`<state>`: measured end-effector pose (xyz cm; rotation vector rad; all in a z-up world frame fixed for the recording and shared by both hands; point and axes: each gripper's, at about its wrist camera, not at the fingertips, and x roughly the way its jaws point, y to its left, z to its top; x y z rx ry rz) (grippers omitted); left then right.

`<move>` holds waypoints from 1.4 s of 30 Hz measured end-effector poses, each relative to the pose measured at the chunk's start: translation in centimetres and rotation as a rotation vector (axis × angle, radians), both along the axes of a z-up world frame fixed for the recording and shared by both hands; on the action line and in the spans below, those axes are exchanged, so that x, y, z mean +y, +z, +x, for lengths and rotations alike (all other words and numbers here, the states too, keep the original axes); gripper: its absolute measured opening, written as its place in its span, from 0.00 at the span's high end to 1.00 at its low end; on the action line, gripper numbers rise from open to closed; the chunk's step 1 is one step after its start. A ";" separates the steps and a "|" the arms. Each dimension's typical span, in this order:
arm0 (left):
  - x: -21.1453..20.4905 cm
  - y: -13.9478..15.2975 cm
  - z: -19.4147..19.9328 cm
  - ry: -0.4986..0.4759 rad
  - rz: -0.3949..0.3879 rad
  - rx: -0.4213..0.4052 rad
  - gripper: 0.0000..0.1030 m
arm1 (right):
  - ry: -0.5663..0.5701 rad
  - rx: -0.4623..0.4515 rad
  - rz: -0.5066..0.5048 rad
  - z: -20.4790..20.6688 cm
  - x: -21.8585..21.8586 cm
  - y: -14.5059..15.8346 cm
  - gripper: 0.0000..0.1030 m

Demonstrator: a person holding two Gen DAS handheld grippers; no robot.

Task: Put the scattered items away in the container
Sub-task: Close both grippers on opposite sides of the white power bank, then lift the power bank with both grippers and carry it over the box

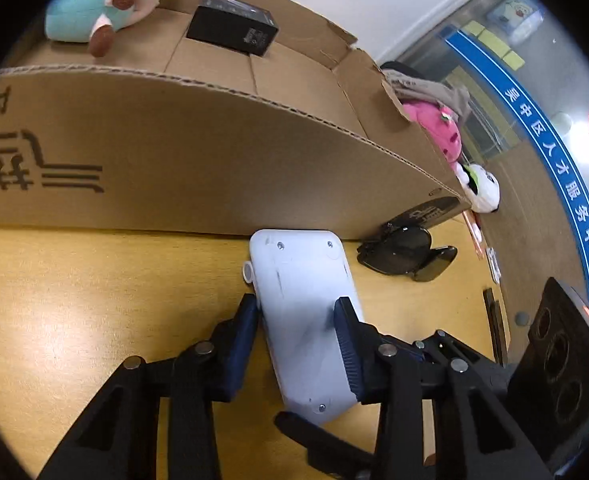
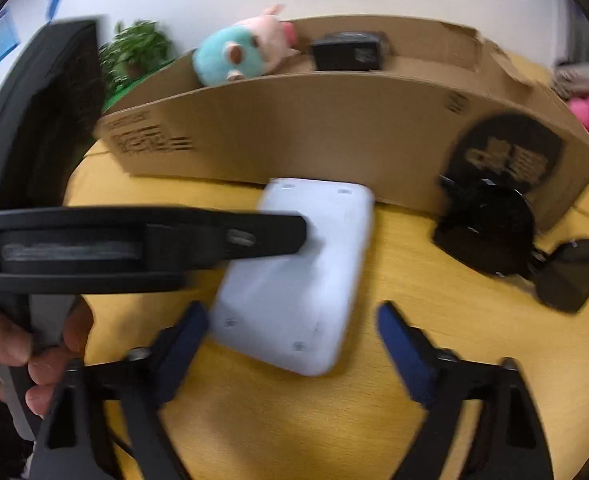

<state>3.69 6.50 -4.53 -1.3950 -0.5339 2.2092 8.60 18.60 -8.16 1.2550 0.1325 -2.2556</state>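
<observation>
A flat white device [image 1: 306, 320] lies face down on the yellow table, its far end against the cardboard box [image 1: 198, 152]. My left gripper [image 1: 298, 320] is shut on its two long sides. The same device shows in the right wrist view [image 2: 298, 276], with the left gripper's finger [image 2: 262, 232] reaching onto it from the left. My right gripper [image 2: 290, 332] is open just in front of the device's near end, touching nothing. The box [image 2: 314, 132] holds a teal and pink plush pig [image 1: 106, 4] and a small black box [image 1: 232, 24].
Folded black sunglasses [image 1: 410, 254] [image 2: 498, 240] lie on the table right of the device, by the box's corner. A pink plush [image 1: 442, 132] and a white plush [image 1: 480, 188] sit beyond the box. A black monitor [image 2: 42, 112] stands at the left.
</observation>
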 end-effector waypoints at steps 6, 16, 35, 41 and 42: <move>-0.4 0.1 0.7 0.005 0.005 0.009 0.65 | -0.016 0.030 0.022 0.6 -0.1 0.0 0.27; 0.1 2.8 2.5 0.012 -0.016 0.117 0.69 | -0.067 0.087 0.000 1.5 0.4 1.6 0.30; -0.3 11.3 1.4 0.036 -0.035 0.315 0.71 | -0.081 0.252 -0.042 -0.3 0.0 10.4 0.31; -0.8 12.2 0.5 0.036 -0.038 0.334 0.70 | -0.080 0.265 -0.049 -1.4 -0.6 11.4 0.32; -0.9 12.3 0.3 0.036 -0.036 0.335 0.71 | -0.079 0.267 -0.051 -1.6 -0.6 11.6 0.32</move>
